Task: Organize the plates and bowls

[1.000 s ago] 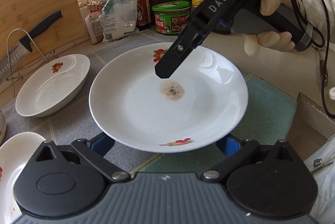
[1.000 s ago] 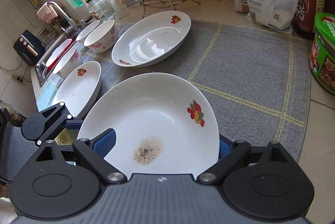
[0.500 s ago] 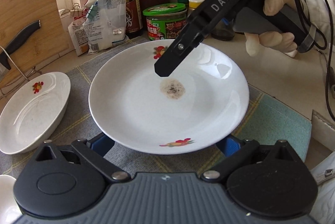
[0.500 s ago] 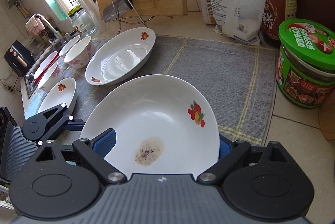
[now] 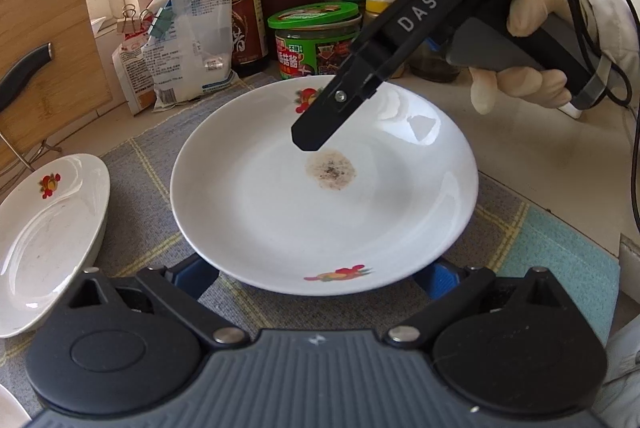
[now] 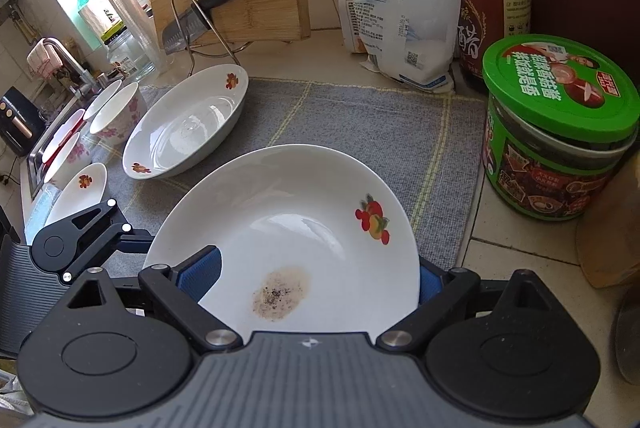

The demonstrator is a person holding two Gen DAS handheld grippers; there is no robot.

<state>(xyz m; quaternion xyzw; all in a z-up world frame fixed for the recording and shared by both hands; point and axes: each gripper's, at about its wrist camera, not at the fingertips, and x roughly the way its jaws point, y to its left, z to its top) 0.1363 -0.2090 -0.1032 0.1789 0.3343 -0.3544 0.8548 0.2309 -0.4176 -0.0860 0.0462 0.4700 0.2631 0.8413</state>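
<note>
Grey cloth mat (image 6: 360, 124) is the spot to look from. Over its near edge, the white stained plate (image 5: 320, 196) is carried by both tools so it stays flat. The left gripper (image 5: 316, 280) and right gripper (image 6: 318, 274) each clamp its rim between blue pads. How far it is off the mat I cannot tell. Beside it sits an oval dish (image 6: 188, 124).

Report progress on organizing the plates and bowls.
Done: nothing visibly stacked yet. In hand: both grippers, left and right, clamp the stained plate above the mat. Left: the oval dish, small plate and bowls sit separate.
</note>
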